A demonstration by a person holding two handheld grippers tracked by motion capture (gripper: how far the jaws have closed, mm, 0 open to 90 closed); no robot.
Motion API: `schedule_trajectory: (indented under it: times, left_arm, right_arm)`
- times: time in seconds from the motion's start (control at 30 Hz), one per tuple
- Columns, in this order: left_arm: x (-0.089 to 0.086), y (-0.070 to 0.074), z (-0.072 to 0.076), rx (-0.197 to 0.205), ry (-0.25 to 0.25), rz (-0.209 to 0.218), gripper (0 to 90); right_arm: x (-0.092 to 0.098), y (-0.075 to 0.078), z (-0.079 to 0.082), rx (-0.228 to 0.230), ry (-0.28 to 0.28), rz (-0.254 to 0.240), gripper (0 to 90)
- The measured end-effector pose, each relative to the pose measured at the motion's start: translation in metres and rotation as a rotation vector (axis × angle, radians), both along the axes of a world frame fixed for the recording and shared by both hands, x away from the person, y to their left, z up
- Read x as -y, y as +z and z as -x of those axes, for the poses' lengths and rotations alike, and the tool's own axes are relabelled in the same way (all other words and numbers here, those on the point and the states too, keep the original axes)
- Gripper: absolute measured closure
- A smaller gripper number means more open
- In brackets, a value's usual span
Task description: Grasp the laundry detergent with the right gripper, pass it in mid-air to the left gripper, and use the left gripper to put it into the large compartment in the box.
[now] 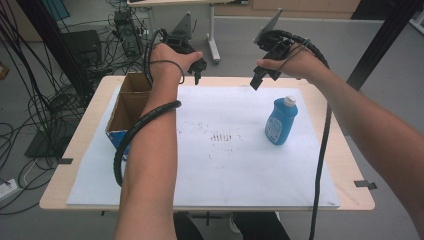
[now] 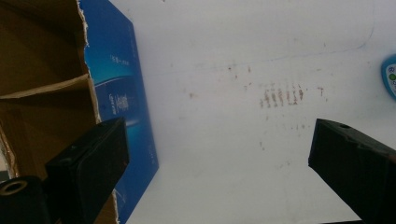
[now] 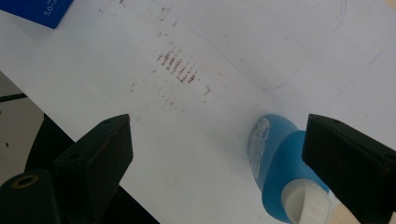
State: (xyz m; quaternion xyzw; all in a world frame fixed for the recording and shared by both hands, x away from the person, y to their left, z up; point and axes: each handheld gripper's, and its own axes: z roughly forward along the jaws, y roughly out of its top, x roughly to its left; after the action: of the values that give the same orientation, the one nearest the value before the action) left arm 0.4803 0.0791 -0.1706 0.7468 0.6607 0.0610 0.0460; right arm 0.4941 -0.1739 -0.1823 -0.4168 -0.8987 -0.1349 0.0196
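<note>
At the near edge of the wooden table (image 1: 350, 200), the person's two forearms are coming in from below and reaching over the white sheet (image 1: 225, 170) that is covering most of the tabletop. Near the middle of that sheet a patch of small reddish-brown marks (image 1: 221, 137) is showing. To the right of the marks, the blue bottle (image 1: 281, 121) with a white cap is standing upright on the sheet, well apart from the box. On the left side, the open cardboard box (image 1: 131, 102) with a blue outer wall and a cardboard divider inside is sitting on the sheet's left edge. Farther off, the left gripper (image 1: 198, 71) is hovering at the far edge beside the box, its jaws spread wide with nothing between them. The right gripper (image 1: 260, 76) is hanging above and beyond the bottle, jaws likewise spread, not touching the bottle. Beyond the table, cables are lying on the grey floor (image 1: 235, 35).
</note>
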Motion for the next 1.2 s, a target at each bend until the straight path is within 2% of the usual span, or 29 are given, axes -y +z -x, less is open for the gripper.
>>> schedule_trajectory:
  times: [0.47,0.8,1.2]
  left_arm:
    - [0.000,0.002,0.002,0.006,0.000,0.001,5.8]
    - [0.000,0.003,0.004,0.006,0.001,0.001,5.8]
    - [0.001,0.005,0.011,0.011,-0.004,0.007,5.7]
  right_arm:
    - [0.000,0.002,0.003,0.005,-0.005,-0.006,8.6]
    - [0.008,0.004,0.005,0.011,-0.020,-0.006,8.6]
    - [0.024,0.012,0.016,0.026,-0.040,-0.009,8.6]
